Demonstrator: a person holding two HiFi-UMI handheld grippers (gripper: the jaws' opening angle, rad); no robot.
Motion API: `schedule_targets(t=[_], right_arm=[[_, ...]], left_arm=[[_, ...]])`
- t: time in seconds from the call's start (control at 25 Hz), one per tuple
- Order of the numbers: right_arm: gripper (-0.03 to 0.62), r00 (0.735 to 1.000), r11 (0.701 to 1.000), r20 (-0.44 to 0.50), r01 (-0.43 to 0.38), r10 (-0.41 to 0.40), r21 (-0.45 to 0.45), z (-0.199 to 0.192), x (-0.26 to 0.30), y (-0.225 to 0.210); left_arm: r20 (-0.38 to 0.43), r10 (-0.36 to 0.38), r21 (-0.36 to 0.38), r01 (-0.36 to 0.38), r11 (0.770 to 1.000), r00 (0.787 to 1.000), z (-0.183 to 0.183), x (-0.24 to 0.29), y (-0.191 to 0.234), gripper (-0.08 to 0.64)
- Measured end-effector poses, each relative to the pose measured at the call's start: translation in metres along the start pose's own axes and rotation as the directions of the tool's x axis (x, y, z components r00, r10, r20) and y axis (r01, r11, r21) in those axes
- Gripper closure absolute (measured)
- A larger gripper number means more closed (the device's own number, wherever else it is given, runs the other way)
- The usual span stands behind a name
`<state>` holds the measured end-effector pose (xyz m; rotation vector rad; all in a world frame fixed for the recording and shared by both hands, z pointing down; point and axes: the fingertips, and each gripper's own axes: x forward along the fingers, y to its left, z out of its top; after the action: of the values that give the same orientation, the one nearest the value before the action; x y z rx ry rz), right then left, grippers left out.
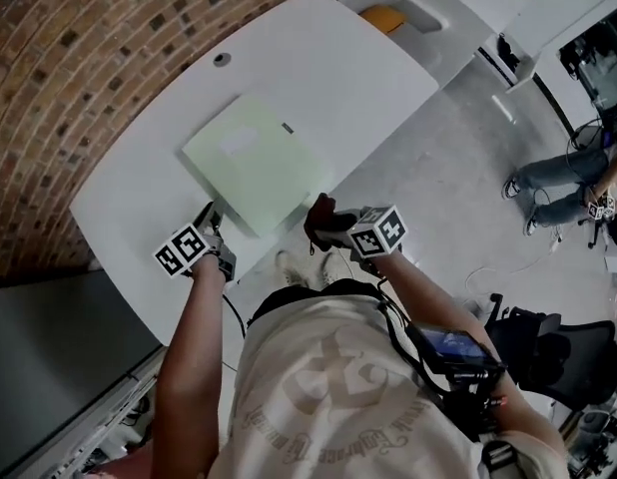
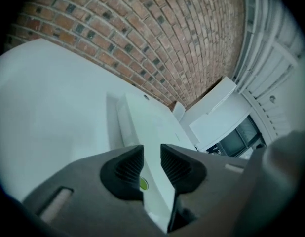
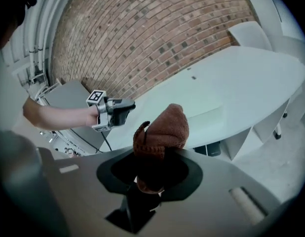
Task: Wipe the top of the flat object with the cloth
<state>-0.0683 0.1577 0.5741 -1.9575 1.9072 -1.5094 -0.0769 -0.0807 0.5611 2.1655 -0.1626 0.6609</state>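
A pale green flat object (image 1: 257,163) lies on the white table (image 1: 318,58). My left gripper (image 1: 209,223) is at its near-left edge. In the left gripper view the slab (image 2: 147,117) runs back between the two pads (image 2: 124,171) and fills the narrow gap, so my left gripper (image 2: 152,154) looks shut on its edge. My right gripper (image 1: 326,226) hangs just off the table's front edge, near the object's right corner. It is shut on a bunched brown cloth (image 3: 165,127), which sticks up out of the right gripper (image 3: 155,157).
A brick wall (image 1: 79,58) curves behind the table. A round hole (image 1: 222,59) sits in the tabletop at the back. A grey cabinet (image 1: 59,367) stands at the left. An office chair (image 1: 548,342) and a seated person (image 1: 563,183) are on the floor at the right.
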Motion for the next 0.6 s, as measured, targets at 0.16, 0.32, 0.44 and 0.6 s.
schedule_targets(t=[0.16,0.32,0.44,0.6], right_arm=[[0.479,0.993,0.992,0.105,0.066,-0.055,-0.107,0.049,-0.031,-0.019],[0.480,0.977,0.974,0.207,0.097,-0.054,-0.205,0.091,-0.054,-0.013],[0.480,0.971,0.957,0.240,0.088,-0.020,-0.278,0.110,-0.062,-0.002],[0.483,0.959,0.933,0.275,0.039,0.065,-0.357,0.115,-0.068,0.020]], left_arm=[[0.073,-0.014,0.085,0.008,0.996,0.997,0.011,-0.017,-0.017,0.519],[0.085,-0.043,0.172,0.028,0.985,0.995,0.012,-0.033,-0.043,0.557],[0.074,-0.059,0.239,0.040,0.970,0.996,0.009,-0.042,-0.062,0.557],[0.083,-0.093,0.326,0.061,0.943,0.992,-0.002,-0.059,-0.083,0.557]])
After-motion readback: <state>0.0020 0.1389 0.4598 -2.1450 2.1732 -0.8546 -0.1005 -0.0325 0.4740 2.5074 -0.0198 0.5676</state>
